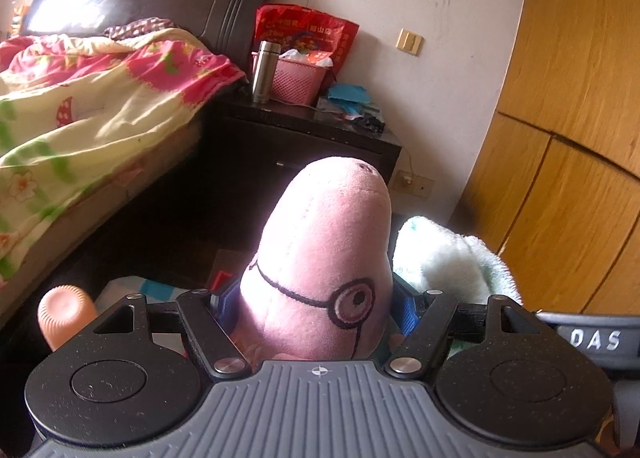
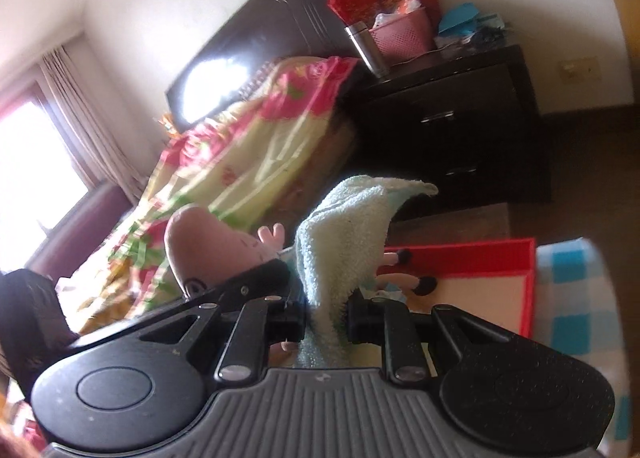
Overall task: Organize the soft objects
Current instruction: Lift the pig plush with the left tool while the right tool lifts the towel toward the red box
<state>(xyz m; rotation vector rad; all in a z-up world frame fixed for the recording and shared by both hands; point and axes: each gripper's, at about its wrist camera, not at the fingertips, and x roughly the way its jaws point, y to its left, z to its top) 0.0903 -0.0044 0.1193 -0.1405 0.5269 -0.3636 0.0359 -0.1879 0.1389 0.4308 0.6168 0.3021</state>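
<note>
A pink plush pig (image 1: 320,242) with drawn glasses stands snout-up between the blue pads (image 1: 407,314) of my left gripper (image 1: 316,308), which is shut on its head. To its right hangs a mint-green towel (image 1: 452,258). In the right wrist view my right gripper (image 2: 326,324) is shut on that towel (image 2: 344,234), which drapes up and over the fingers. The pig (image 2: 208,246) sits just left of it in the other gripper (image 2: 256,278). The pig's dark feet (image 2: 426,284) poke out behind the towel.
A bed with a floral quilt (image 1: 80,106) lies left. A dark nightstand (image 1: 312,138) carries a pink basket (image 1: 296,82), a steel flask (image 1: 264,72) and a red bag. A wooden wardrobe (image 1: 580,98) stands right. Below are a red-rimmed box (image 2: 480,254) and blue checked cloth (image 2: 572,298).
</note>
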